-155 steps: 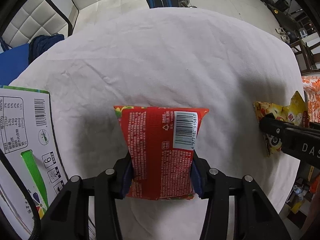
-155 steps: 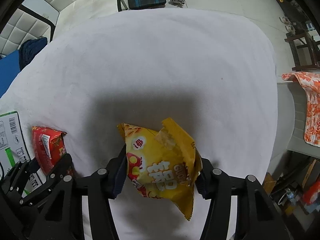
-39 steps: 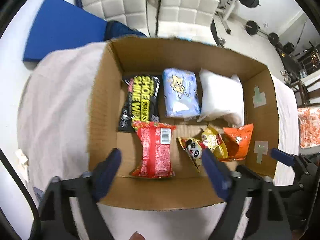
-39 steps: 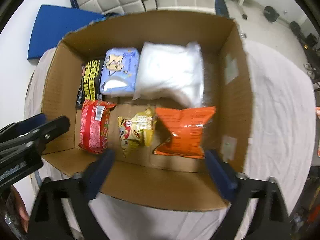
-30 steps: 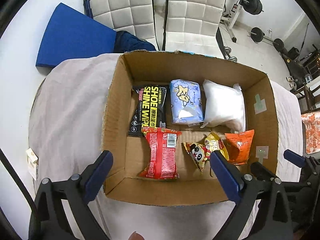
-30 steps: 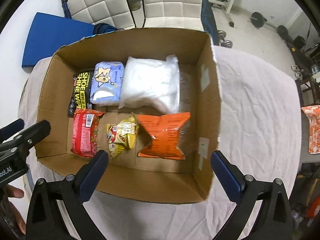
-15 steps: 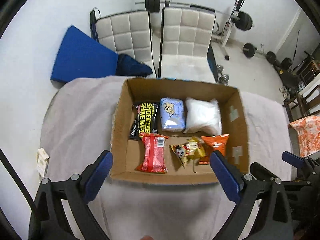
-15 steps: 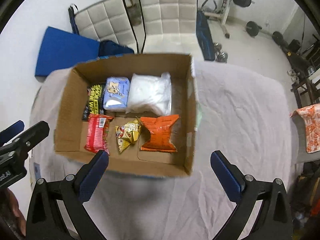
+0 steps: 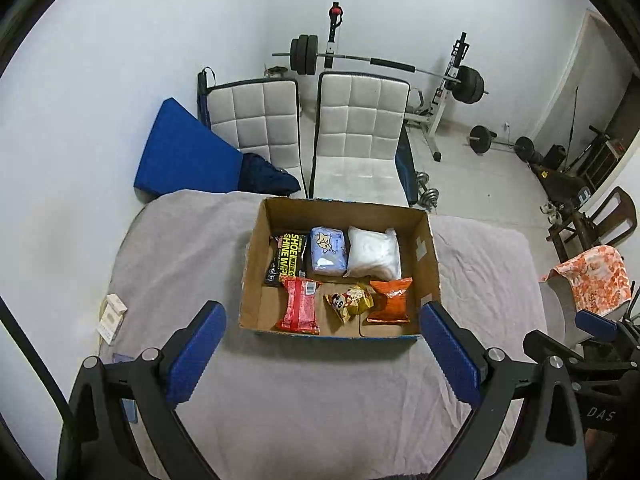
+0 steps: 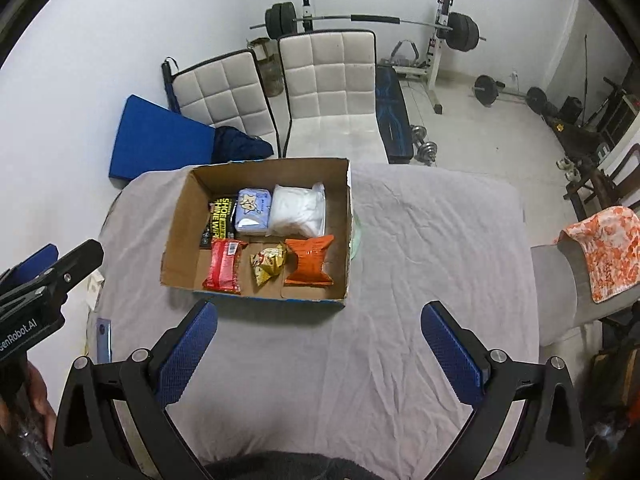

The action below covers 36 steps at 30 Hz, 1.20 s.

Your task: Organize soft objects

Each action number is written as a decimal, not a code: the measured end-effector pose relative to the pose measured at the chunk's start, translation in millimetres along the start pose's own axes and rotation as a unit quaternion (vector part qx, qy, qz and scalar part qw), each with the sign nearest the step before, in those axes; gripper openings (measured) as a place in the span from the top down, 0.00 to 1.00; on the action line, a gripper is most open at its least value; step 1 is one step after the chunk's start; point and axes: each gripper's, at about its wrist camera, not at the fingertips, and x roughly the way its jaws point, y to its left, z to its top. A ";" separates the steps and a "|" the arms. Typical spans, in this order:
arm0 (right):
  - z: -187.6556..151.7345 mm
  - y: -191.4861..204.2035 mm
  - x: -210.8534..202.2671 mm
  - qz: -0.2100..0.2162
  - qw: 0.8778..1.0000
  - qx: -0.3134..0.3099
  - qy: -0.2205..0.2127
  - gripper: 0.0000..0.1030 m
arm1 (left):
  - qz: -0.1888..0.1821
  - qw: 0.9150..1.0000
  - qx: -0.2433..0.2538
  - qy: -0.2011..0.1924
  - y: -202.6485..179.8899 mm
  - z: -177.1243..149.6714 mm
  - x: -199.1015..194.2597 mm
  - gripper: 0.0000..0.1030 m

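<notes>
Six soft packets lie in two rows inside the cardboard box (image 9: pixel 256 276); none visible outside. Left gripper (image 9: pixel 324 344) and right gripper (image 10: pixel 320 344), both wide open, empty, hover nearside. Task apparently complete.

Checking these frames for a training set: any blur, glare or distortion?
Left wrist view: sharp, strong fisheye bending, dark vignette corners; cardboard box evenly lit. Right wrist view: equally sharp, same barrel distortion; orange packet shows slight sheen, no harsh glare.
</notes>
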 end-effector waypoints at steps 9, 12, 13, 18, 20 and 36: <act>-4.3 5.4 -48.4 0.008 0.999 0.000 -0.034 0.00 | -0.002 1.000 0.000 -0.007 2.4 -9.2 -33.7 0.03; -4.7 6.4 -59.3 0.008 0.999 0.001 -0.041 0.00 | -0.005 1.000 0.001 -0.010 2.1 -10.1 -39.4 0.03; -4.2 6.4 -61.4 0.008 0.999 0.001 -0.042 0.00 | -0.006 1.000 0.002 -0.012 1.5 -10.3 -41.5 0.03; -5.3 6.5 -71.4 0.007 0.999 0.002 -0.048 0.00 | -0.004 1.000 0.008 -0.018 -1.6 -12.1 -48.8 0.03; -6.1 6.7 -72.4 0.005 0.999 0.000 -0.048 0.00 | -0.005 1.000 0.008 -0.020 -2.3 -12.1 -50.2 0.03; -6.4 9.4 -74.4 0.002 0.999 0.002 -0.052 0.00 | -0.003 1.000 0.011 -0.027 -3.1 -14.6 -56.5 0.03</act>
